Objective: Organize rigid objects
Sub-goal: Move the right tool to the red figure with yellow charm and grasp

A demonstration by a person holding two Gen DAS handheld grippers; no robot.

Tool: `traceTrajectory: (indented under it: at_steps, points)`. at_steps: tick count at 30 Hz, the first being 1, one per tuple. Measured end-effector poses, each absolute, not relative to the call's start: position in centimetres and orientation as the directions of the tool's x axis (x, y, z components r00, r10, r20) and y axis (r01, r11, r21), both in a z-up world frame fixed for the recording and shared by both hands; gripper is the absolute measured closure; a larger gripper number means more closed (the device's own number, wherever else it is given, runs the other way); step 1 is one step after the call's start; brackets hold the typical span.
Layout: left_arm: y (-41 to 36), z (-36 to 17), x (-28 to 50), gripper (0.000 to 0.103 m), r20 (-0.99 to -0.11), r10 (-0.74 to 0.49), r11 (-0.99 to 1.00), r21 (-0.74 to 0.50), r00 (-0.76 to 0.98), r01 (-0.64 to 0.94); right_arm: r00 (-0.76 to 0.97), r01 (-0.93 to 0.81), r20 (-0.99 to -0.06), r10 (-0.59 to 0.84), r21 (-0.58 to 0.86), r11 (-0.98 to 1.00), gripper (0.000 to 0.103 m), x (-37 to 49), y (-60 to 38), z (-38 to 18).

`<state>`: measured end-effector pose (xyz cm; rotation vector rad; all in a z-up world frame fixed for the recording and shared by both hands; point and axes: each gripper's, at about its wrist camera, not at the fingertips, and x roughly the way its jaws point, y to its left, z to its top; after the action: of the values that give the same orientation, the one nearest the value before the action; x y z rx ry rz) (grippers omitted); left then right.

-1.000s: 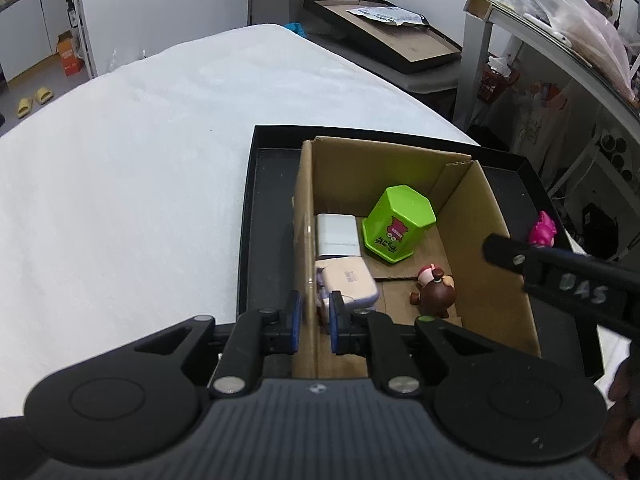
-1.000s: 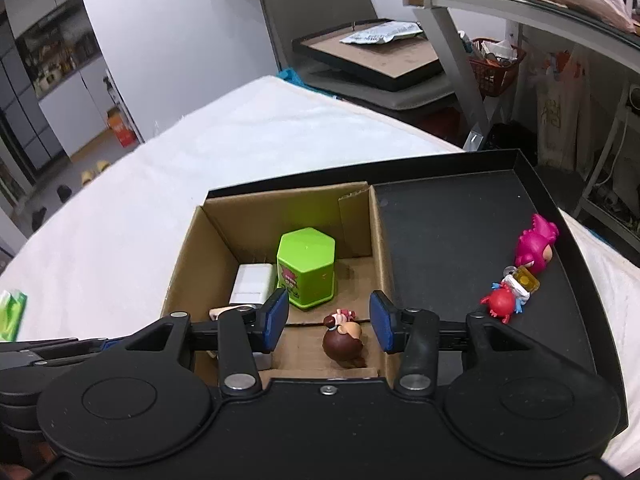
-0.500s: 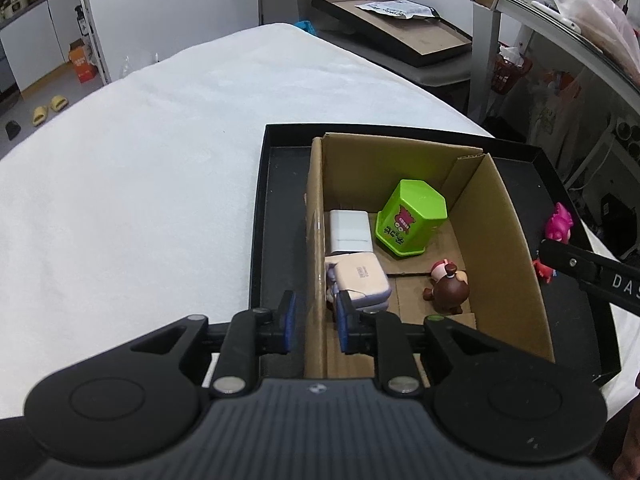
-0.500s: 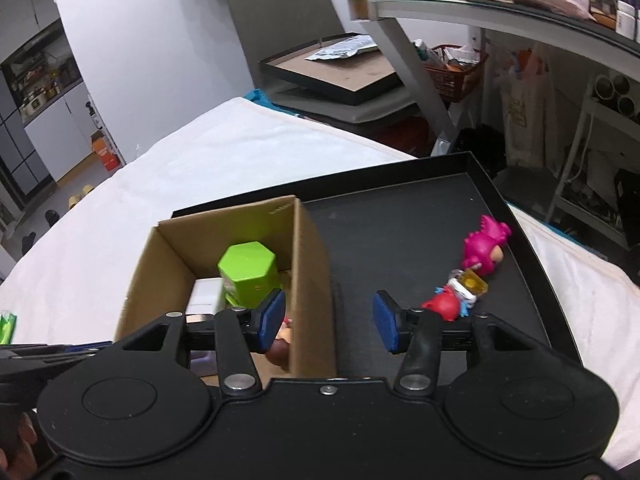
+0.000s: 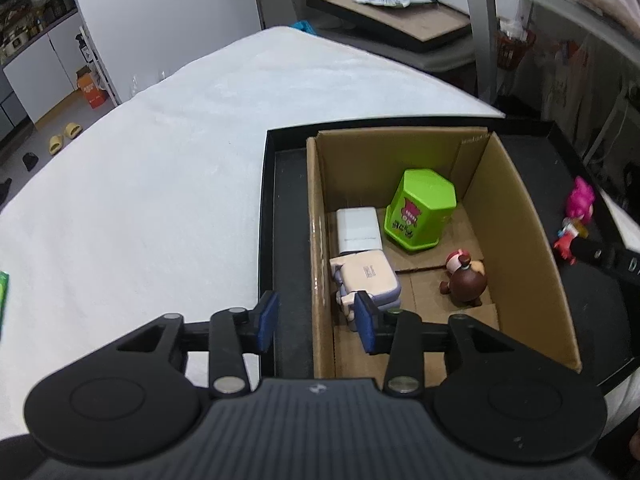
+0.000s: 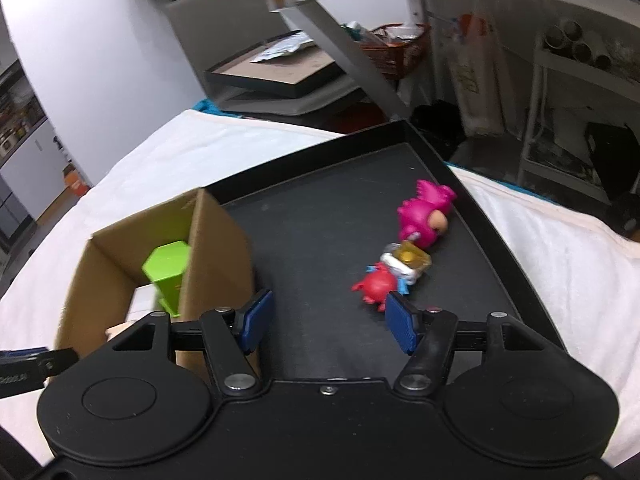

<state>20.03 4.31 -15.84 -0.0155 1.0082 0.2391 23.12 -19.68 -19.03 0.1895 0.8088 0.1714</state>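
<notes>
Two views show this moment. In the left wrist view, the left tool (image 5: 316, 322) sits low in the middle of the frame. Its blue pads have just been opening, and the left wall of the brown cardboard box (image 5: 318, 240) now stands in the gap with neither pad pressing on it. A second ago the pads were nearly shut around that wall, so I think the box has been let go and sits where it should in the flat black tray (image 5: 266, 216). Inside the box are a green six-sided plastic tub (image 5: 420, 208), a white flat charger block (image 5: 357, 230), a pale boxy toy robot (image 5: 366, 276) and a small brown bear figure (image 5: 466, 276). The tub has a red picture and dark writing on its side, too small to read.

In the right wrist view, the right tool (image 6: 324, 322) has swung from over the box to the bare part of the tray at lower centre. Its pads have just been opening too, and nothing is between them. Just beyond its right pad lie a small red toy figure (image 6: 376, 284), a tiny yellow and white block toy (image 6: 408, 264) and a bright pink spiky doll (image 6: 426, 216). These three are not yet in the box, so I think one of them gets picked next. White letters on the dark bar at the left edge are too blurred to read.
</notes>
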Motion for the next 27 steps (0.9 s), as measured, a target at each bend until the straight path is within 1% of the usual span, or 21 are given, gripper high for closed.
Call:
traceTrajectory:
  at_steps: [4,7,11,14,18,24,27]
  points:
    - [4.0,-16.2,20.8,0.053,-0.848,0.21,0.97,0.12,0.487,-0.209,0.677,-0.044,-0.701,0.225,0.267,0.963,0.034,23.8,-20.4,-19.7]
    - [3.9,-16.5,21.2,0.051,-0.856,0.215,0.969,0.129,0.471,-0.209,0.673,-0.023,-0.714,0.194,0.242,0.97,0.03,24.5,-20.6,-20.3]
    - [3.7,-16.8,21.7,0.051,-0.86,0.229,0.966,0.143,0.456,-0.216,0.659,0.016,-0.729,0.187,0.262,0.965,0.029,25.6,-20.8,-21.6]
    - [3.5,-17.0,22.1,0.051,-0.862,0.241,0.963,0.154,0.447,-0.221,0.653,0.036,-0.74,0.16,0.241,0.97,0.029,26.5,-20.5,-22.6]
    - [3.3,-17.4,22.7,0.05,-0.86,0.271,0.955,0.185,0.433,-0.23,0.651,0.044,-0.746,0.142,0.224,0.974,0.029,27.5,-20.0,-23.5]
    - [3.1,-17.4,23.2,0.05,-0.856,0.289,0.95,0.203,0.428,-0.236,0.643,0.047,-0.751,0.147,0.23,0.972,0.029,28.5,-20.3,-24.3]
    - [2.9,-17.4,23.2,0.05,-0.854,0.299,0.948,0.215,0.427,-0.233,0.653,0.039,-0.745,0.135,0.211,0.977,0.028,28.7,-20.1,-24.4]
